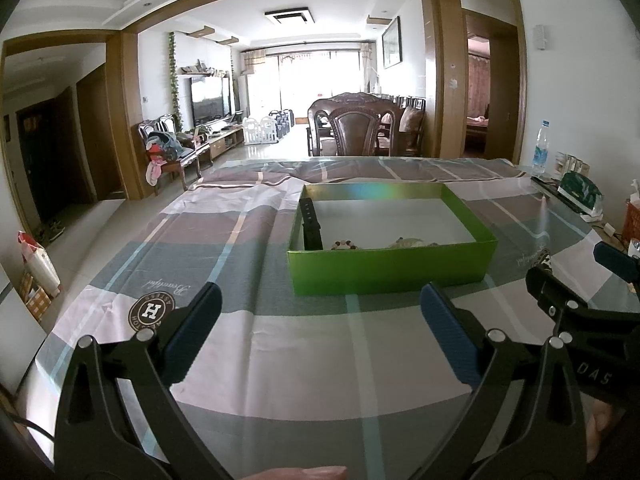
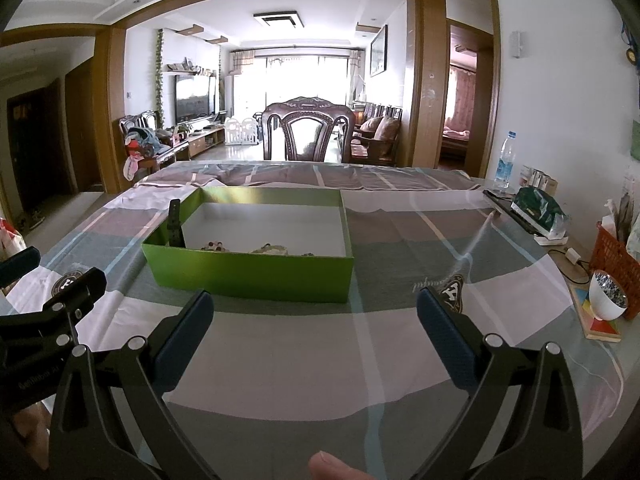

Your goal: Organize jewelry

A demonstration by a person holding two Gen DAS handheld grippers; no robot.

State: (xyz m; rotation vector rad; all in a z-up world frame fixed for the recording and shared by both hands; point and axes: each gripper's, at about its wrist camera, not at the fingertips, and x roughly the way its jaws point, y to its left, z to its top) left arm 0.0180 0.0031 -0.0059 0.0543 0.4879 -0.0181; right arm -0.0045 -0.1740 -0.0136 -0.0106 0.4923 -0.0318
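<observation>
A green box (image 1: 390, 268) (image 2: 248, 270) stands on the checked tablecloth (image 1: 280, 340) ahead of both grippers. Inside it a black watch (image 1: 311, 224) (image 2: 175, 226) leans in the left corner, with a bead bracelet (image 1: 347, 245) (image 2: 213, 246) and pale jewelry (image 1: 410, 243) (image 2: 272, 249) on the white floor. My left gripper (image 1: 320, 312) is open and empty, short of the box's front wall. My right gripper (image 2: 314, 312) is open and empty, right of the left one. Each shows at the edge of the other's view.
At the table's right edge stand a water bottle (image 2: 505, 162), a green packet (image 2: 540, 210), an orange basket (image 2: 616, 260), a white bowl (image 2: 608, 296) and a wooden board (image 2: 598, 320). A carved chair (image 2: 308, 128) stands behind the table.
</observation>
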